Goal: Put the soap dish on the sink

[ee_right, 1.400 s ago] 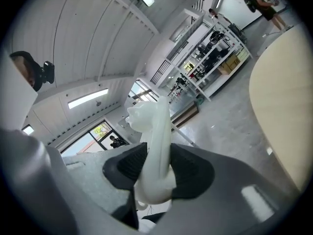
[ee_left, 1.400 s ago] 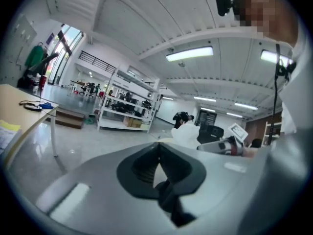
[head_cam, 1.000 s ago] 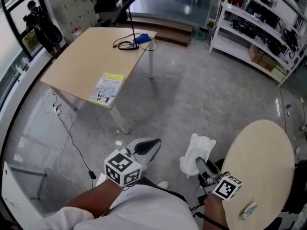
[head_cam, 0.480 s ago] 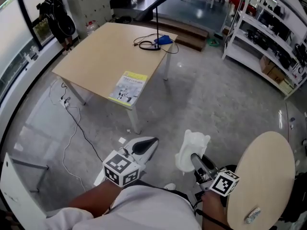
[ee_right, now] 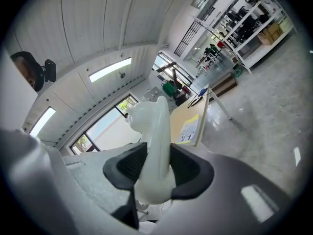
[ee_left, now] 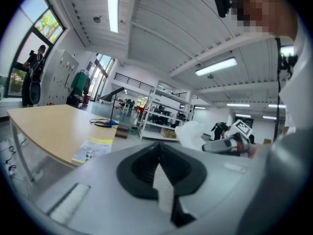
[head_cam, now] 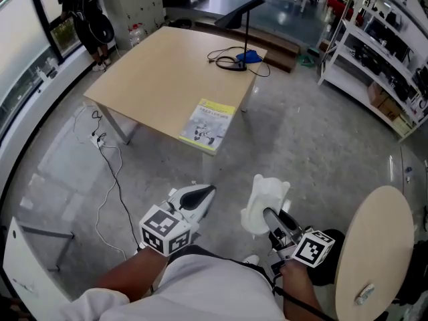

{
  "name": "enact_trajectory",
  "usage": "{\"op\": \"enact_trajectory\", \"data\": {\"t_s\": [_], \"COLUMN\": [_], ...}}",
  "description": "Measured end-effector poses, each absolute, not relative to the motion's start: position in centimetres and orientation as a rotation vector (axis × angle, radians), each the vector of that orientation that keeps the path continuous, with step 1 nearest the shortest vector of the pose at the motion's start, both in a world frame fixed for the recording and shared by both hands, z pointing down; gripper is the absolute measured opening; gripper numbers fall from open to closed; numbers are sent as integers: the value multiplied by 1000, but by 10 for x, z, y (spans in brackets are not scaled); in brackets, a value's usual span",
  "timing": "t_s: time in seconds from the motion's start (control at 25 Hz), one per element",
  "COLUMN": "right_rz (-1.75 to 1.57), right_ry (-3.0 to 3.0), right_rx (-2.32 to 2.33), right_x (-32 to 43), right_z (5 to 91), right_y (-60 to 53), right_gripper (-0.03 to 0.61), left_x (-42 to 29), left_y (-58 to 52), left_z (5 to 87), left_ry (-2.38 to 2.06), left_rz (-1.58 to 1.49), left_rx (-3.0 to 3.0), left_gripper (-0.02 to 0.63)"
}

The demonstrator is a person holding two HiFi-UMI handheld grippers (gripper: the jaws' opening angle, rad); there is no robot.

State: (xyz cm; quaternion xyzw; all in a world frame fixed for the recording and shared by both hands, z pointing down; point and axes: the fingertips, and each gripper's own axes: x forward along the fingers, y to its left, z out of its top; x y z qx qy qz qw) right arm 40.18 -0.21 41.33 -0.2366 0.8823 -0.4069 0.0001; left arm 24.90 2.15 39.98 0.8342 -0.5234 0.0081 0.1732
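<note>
Right gripper view: right gripper point(ee_right: 159, 168) clamped on soap dish point(ee_right: 151, 126), left gripper point(ee_left: 159, 173) closed empty; no sink visible, I'd hold squeeze steady.

Booklet point(head_cam: 208, 124) on table point(head_cam: 154, 72), nr edge; round table point(head_cam: 374, 246) to R

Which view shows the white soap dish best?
The right gripper view: the soap dish fills its centre, close up, clamped in the right tool. The head view shows it smaller, from above; the left gripper view shows it only small and off to the side.
</note>
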Motion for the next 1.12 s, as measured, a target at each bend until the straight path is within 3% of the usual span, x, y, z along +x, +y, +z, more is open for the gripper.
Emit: {"op": "enact_trajectory", "data": {"t_s": [0.6,1.12], "right_rz": [-1297,-1325], "right_ry": [2844,2971], "right_rx": [-618,-297], "right_x": [249,157], "right_z": [412,403], "right_y": [34,36], "right_gripper": [149,149], "left_x": [82,-14], "left_y": [90,141], "left_z": [417,406], "left_ry": [-1662,-1974], "left_rz": [-26,-130], "left_rx": [2212,1976], "left_gripper": [6,6]}}
